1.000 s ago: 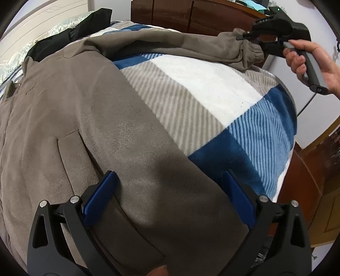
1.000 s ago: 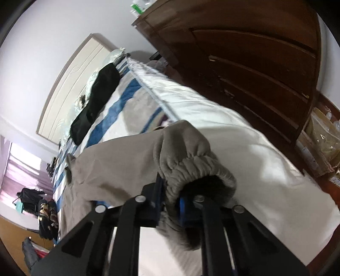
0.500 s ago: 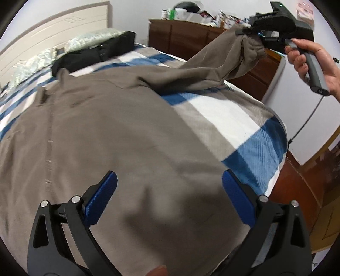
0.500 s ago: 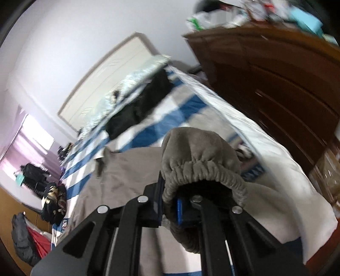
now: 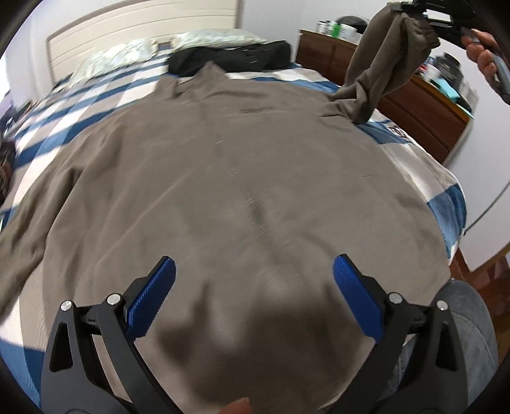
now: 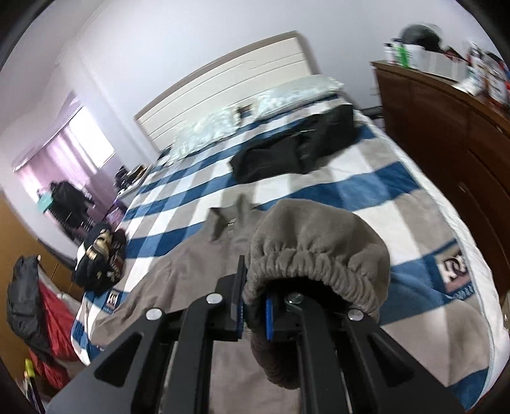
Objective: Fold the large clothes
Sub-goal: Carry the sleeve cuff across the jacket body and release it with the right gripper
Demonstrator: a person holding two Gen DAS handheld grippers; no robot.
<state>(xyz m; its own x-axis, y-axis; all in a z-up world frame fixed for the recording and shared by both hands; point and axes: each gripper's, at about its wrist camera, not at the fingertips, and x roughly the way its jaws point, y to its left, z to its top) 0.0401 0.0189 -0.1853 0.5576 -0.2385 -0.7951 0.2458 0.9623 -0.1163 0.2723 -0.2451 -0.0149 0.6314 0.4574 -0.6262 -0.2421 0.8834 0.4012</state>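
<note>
A large taupe zip jacket [image 5: 223, 178] lies flat, front up, on the bed, collar toward the headboard. My left gripper [image 5: 255, 280] is open and empty, hovering just above the jacket's hem near the zip. My right gripper [image 6: 253, 313] is shut on the elastic cuff [image 6: 318, 254] of the jacket's right sleeve. In the left wrist view the right gripper [image 5: 411, 9] holds that sleeve [image 5: 379, 63] high above the bed's right side, the sleeve hanging down to the shoulder. The jacket body also shows below the cuff in the right wrist view [image 6: 191, 286].
The bed has a blue, white and grey checked blanket [image 6: 318, 188]. A black garment [image 5: 229, 59] lies near the pillows [image 6: 255, 111]. A dark wooden dresser [image 5: 424, 105] with clutter stands at the right. More clothes [image 6: 102, 254] lie at the bed's left edge.
The right gripper has lifted the sleeve cuff up and in over the jacket. The left gripper has swung left from the jacket's right edge to over its middle, still open.
</note>
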